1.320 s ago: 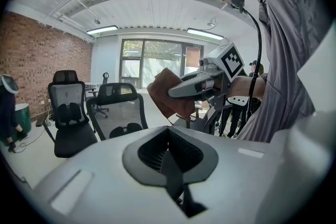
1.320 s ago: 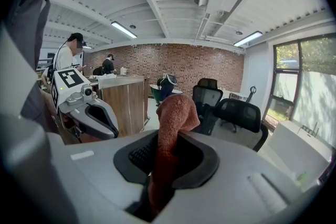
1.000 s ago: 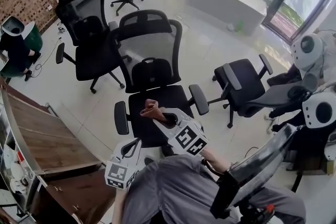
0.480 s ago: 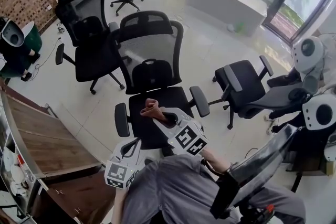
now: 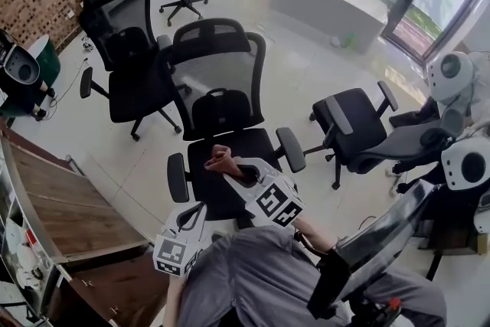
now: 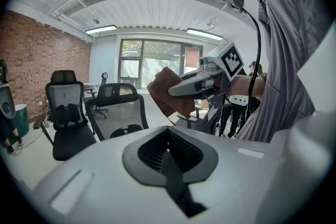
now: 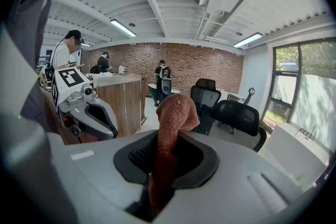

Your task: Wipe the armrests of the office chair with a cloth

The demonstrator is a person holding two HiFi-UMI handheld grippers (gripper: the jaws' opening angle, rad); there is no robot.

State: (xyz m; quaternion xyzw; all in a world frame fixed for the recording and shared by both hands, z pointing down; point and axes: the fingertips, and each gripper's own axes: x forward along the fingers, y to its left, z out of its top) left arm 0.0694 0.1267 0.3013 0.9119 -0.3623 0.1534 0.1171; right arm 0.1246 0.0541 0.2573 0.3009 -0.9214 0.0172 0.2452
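Note:
The black mesh office chair [image 5: 218, 76] stands just ahead of me, with its left armrest [image 5: 178, 177] and right armrest [image 5: 291, 148] on either side of the seat. My right gripper [image 5: 230, 165] hovers over the seat, shut on a rust-brown cloth [image 5: 219, 158] that bunches out of its tip. That cloth [image 7: 173, 113] rises between the jaws in the right gripper view. My left gripper [image 5: 191, 212] is held low by the seat's front left corner, below the left armrest. Its jaws are shut with nothing between them. The left gripper view shows the cloth [image 6: 169, 93] hanging from the right gripper [image 6: 178, 93].
A second black chair [image 5: 126, 50] stands behind on the left and a third [image 5: 354, 122] on the right. A wooden desk [image 5: 61, 203] runs along my left. White robot heads [image 5: 453, 76] and a dark screen [image 5: 375, 249] crowd the right side.
Both grippers and the cloth hold the same place over the seat. Only the head view has shifted slightly, and the dark figure at the far left edge has moved.

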